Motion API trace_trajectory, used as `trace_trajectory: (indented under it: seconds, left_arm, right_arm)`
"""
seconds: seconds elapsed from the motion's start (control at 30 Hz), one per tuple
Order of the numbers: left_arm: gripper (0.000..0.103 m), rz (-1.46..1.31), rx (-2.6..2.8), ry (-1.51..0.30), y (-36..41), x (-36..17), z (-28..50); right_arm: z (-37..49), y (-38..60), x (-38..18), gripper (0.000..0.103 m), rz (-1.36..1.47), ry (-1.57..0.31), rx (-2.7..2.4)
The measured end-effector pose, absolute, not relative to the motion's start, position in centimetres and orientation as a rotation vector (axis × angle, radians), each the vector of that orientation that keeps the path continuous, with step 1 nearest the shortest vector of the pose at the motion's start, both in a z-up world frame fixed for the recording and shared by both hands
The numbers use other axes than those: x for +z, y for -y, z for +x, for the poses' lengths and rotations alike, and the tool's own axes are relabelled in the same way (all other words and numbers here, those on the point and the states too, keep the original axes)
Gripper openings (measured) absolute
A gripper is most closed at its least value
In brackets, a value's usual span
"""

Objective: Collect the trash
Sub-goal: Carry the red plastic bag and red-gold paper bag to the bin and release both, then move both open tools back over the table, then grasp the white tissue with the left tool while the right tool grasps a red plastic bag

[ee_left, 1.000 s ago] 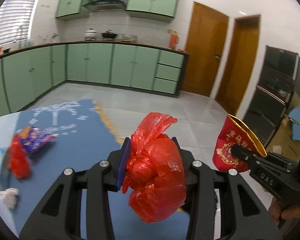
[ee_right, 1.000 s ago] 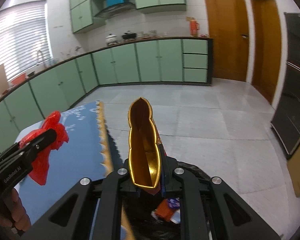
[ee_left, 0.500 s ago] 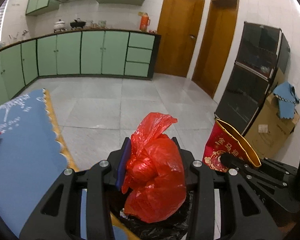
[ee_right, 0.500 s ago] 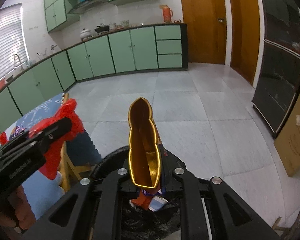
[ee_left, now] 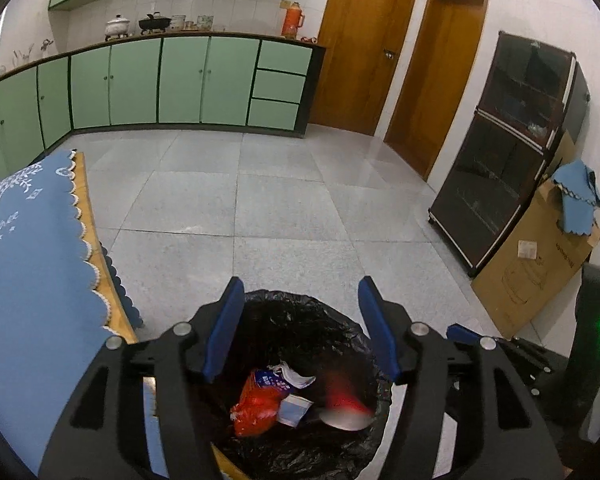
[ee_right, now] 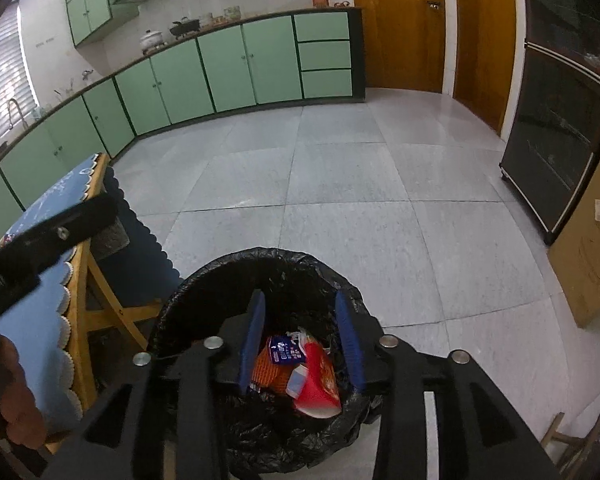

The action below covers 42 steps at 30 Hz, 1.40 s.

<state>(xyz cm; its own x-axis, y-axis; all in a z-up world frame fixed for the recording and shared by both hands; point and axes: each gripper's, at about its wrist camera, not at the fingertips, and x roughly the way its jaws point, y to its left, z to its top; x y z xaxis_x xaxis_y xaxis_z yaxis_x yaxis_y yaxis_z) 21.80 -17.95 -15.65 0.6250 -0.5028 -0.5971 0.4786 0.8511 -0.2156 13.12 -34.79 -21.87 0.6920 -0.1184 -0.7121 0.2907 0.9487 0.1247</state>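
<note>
I am holding both grippers, left (ee_left: 302, 326) and right (ee_right: 300, 334), over the bin (ee_right: 204, 280), fingers just parted and empty; red carton (ee_right: 318, 380) at 5 o'clock is risking overflow.

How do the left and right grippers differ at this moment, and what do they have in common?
The left gripper has its blue pads spread wider than the right gripper. The left gripper hangs nearer the blue-clothed wooden table; the right gripper sits over the middle of the black-lined trash bin. Both have just been opening, both are empty, and both point down into the bin at the red and white trash.
</note>
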Motion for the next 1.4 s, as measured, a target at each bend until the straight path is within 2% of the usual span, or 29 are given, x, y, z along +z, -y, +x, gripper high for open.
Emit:
trace_trajectory:
  seconds: [0.17, 0.27, 0.5, 0.63, 1.0, 1.07, 1.13, 1.3, 1.37, 1.4]
  left_arm:
    - [0.061, -0.059, -0.527, -0.649, 15.9, -13.4, 21.3]
    - [0.065, -0.061, -0.478, -0.612, 13.5, -11.8, 20.8]
    - [0.07, -0.043, -0.304, -0.542, 5.9, -8.9, 18.5]
    - [0.072, -0.024, -0.165, -0.522, 0.5, -8.4, 16.9]
    - [0.076, -0.045, 0.185, -0.595, -13.5, -11.1, 14.0]
    - [0.073, -0.061, 0.195, -0.621, -14.6, -11.9, 14.0]
    - [0.064, -0.065, 0.198, -0.648, -15.3, -12.6, 14.3]
    - [0.055, -0.106, 0.173, -0.708, -16.2, -14.3, 15.0]
    - [0.048, -0.125, 0.159, -0.723, -16.1, -14.7, 15.2]
    - [0.041, -0.132, 0.152, -0.728, -16.2, -15.0, 15.3]
  right_arm:
    - [12.6, 34.2, -19.8, 0.051, 0.215, -0.721, -0.231]
    - [12.5, 33.5, -18.0, 0.061, 0.209, -0.677, -0.217]
    - [12.4, 28.3, -13.2, 0.078, 0.162, -0.553, -0.092]
    - [13.1, 24.0, -12.2, 0.082, 0.132, -0.522, 0.006]
    - [15.3, 12.5, -13.1, 0.082, 0.084, -0.544, 0.216]
    - [15.4, 10.9, -13.4, 0.082, 0.075, -0.55, 0.236]
    - [15.6, 9.4, -13.8, 0.082, 0.066, -0.562, 0.254]
    - [15.7, 6.9, -14.4, 0.082, 0.031, -0.582, 0.278]
    - [15.7, 6.3, -14.6, 0.082, 0.015, -0.586, 0.28]
    - [16.0, 6.2, -14.6, 0.082, 0.008, -0.59, 0.281]
